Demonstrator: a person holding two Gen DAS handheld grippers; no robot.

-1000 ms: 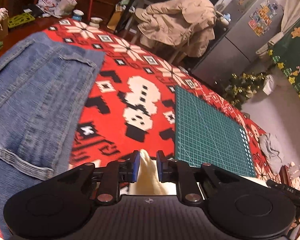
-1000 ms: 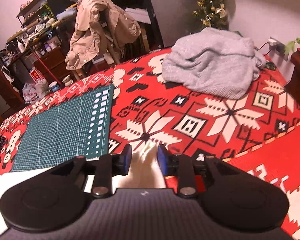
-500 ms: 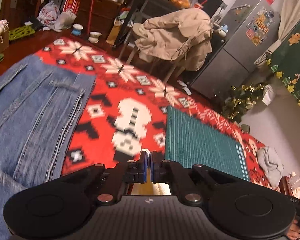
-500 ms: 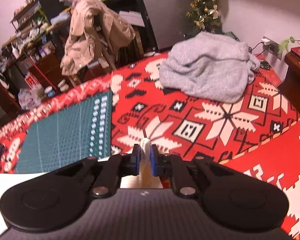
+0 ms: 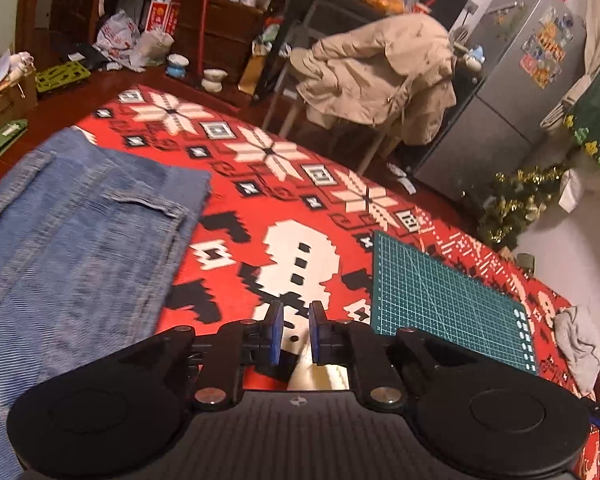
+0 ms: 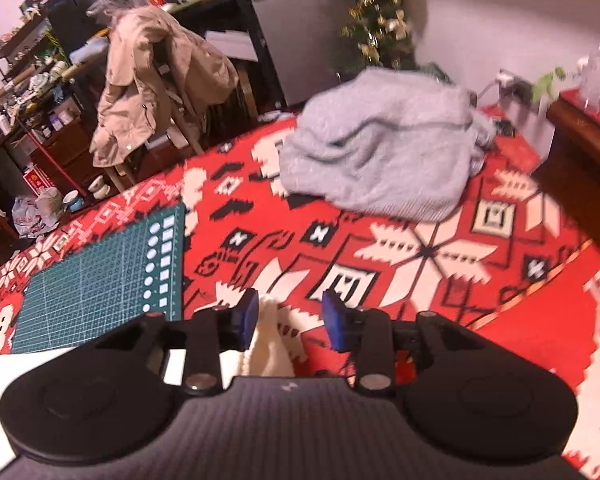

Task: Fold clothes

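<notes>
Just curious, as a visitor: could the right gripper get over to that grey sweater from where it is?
Probably yes. The right gripper is open, and only bare red blanket lies between it and the grey sweater.

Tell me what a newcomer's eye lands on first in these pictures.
The red snowflake-and-snowman blanket fills both views. On it lie blue jeans at the left, a green cutting mat in the middle, and a grey sweater at the far right. Cream fabric sits between the right gripper's open fingers.

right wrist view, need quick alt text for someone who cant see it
The right gripper hangs open over cream knit fabric on a red snowflake-patterned cloth. A crumpled grey sweater lies ahead, a green cutting mat to the left.
</notes>
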